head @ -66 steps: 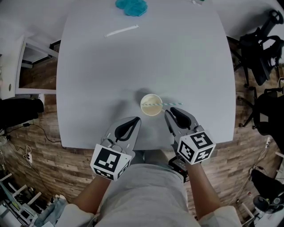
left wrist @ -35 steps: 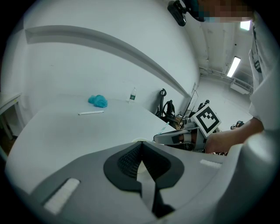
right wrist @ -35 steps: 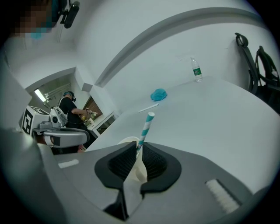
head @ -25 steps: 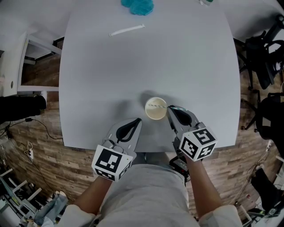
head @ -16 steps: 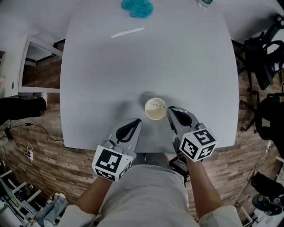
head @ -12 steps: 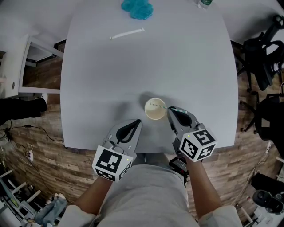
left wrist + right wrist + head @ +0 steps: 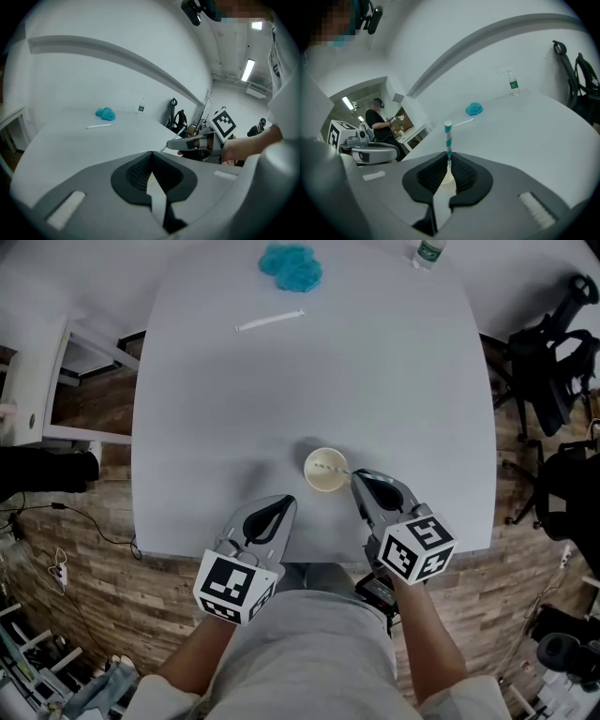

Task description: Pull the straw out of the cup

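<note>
Striped straw stands in the paper cup, near the front edge of the table. I have the right gripper with its jaws clamped on the straw. Left gripper sits near the cup at the table edge, jaws together on nothing.

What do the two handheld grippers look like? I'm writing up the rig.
Both the left gripper and right gripper have smooth light-grey shells tapering to pointed jaws lined with black ribbed pads. Each carries a white cube printed with black square markers. The forearms are bare.
</note>
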The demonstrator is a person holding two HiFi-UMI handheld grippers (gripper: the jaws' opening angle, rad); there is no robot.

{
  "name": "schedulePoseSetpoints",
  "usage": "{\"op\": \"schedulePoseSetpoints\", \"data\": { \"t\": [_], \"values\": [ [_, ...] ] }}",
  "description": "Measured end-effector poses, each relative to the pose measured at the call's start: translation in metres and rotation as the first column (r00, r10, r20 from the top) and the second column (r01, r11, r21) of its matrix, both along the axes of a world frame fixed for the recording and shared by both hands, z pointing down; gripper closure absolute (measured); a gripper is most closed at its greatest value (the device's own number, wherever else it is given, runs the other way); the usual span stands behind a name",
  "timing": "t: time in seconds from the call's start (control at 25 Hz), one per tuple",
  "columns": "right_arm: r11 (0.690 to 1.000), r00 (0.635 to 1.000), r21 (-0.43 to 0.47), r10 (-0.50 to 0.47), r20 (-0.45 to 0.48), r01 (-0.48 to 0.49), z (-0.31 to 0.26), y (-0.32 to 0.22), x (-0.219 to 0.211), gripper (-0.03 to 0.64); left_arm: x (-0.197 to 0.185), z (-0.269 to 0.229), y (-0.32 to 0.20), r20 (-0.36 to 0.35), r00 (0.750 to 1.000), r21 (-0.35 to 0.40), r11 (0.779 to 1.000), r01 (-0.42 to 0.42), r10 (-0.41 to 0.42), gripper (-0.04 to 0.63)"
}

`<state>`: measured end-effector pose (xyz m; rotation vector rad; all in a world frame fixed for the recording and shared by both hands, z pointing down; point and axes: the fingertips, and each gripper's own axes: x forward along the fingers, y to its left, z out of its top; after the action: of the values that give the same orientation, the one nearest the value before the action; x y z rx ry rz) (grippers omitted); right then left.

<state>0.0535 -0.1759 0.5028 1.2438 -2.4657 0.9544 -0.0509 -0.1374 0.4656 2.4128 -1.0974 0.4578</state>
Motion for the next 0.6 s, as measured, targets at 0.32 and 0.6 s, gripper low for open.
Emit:
{"op": "schedulePoseSetpoints", "data": {
  "t": [0.32,0.6],
  "values": [
    [0.999,1.000,0.036,-0.007,0.006,0.007,-0.019,0.010,0.000,0.586,-0.005,-0.010,0.008,0.001,1.000,0.027,1.000,0.012,-0.012,0.577],
    [0.997,1.000,0.077,0.004,0.002,-0.004,-0.039,0.019,0.004,0.586,-0.010,-0.024,0.014,-0.018,0.999,0.058,0.998,0.035,-0.034,0.577]
  ]
}}
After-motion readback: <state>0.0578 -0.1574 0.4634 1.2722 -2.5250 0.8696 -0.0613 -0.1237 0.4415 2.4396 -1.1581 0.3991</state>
